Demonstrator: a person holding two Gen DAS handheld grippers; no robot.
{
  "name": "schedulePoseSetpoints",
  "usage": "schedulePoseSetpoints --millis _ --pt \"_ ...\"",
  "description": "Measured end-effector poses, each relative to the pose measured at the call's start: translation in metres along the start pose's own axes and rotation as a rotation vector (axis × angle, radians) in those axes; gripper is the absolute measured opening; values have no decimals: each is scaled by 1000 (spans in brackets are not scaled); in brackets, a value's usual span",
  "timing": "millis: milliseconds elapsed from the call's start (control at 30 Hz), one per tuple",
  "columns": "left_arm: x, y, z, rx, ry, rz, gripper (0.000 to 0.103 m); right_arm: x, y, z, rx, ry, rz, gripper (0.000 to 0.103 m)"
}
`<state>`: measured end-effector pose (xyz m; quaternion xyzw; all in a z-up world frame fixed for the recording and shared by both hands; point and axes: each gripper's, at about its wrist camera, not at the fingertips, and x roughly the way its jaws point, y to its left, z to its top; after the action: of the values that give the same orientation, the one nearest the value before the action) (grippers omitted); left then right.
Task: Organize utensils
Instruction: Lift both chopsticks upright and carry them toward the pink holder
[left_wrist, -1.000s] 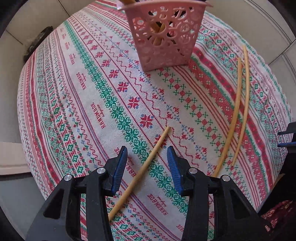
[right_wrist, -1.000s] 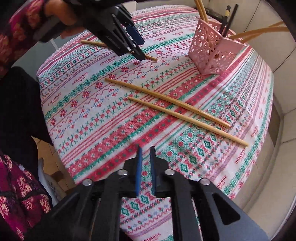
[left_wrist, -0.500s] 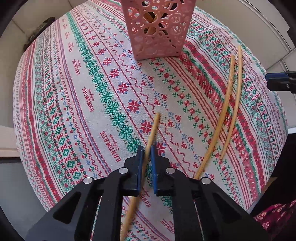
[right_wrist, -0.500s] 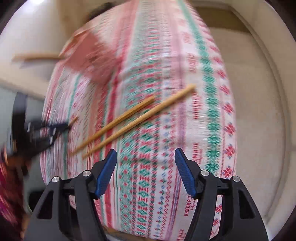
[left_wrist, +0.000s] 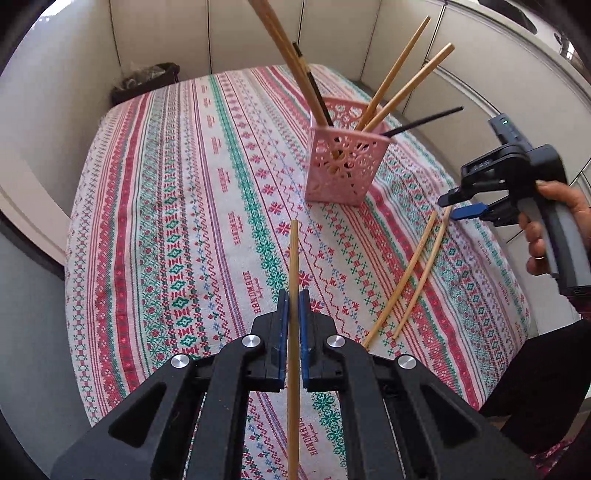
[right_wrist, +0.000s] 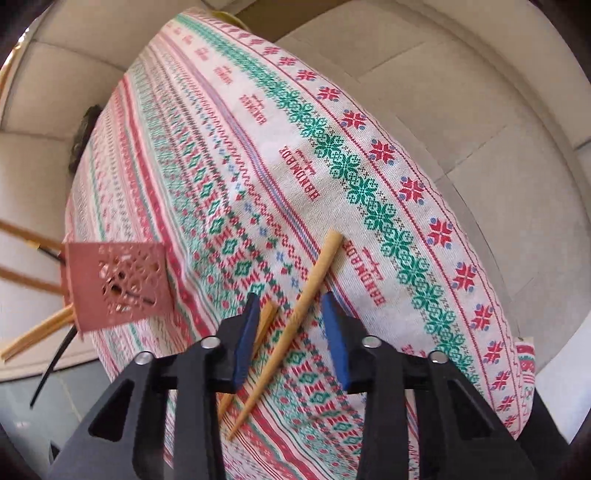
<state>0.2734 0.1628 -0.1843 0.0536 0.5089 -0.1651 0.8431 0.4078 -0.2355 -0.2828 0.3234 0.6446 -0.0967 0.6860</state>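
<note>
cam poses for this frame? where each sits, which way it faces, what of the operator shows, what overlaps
Left wrist: rides the left gripper, looking along its fingers across the tablecloth toward the pink holder. Jaws shut on a chopstick; the right gripper and right hand show at right.
Right wrist: rides the right gripper, tilted steeply down at the tablecloth. Jaws open over a loose chopstick pair; no hand visible.
Shared: pink holder, tablecloth, loose chopstick pair.
</note>
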Motion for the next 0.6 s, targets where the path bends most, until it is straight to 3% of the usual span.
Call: schedulePoseSetpoints --millis 67,100,200,333,400,600 --pt "-11 -9 22 8 -37 -9 4 1 8 1 8 -48 -56 24" --pt "-16 -13 25 11 -56 -8 4 3 11 2 9 -58 -83 15" --pt "-25 -21 45 3 -121 -9 4 6 14 -2 -16 -93 -92 10" --pt "-43 -31 51 -47 -258 -55 4 -1 -1 -24 -72 -153 45 8" --pt "-56 -33 54 -72 -335 -77 4 -18 -2 -44 -156 -235 115 8" --pt "-96 -44 60 -153 -528 -134 4 -82 5 -117 -388 -476 210 8"
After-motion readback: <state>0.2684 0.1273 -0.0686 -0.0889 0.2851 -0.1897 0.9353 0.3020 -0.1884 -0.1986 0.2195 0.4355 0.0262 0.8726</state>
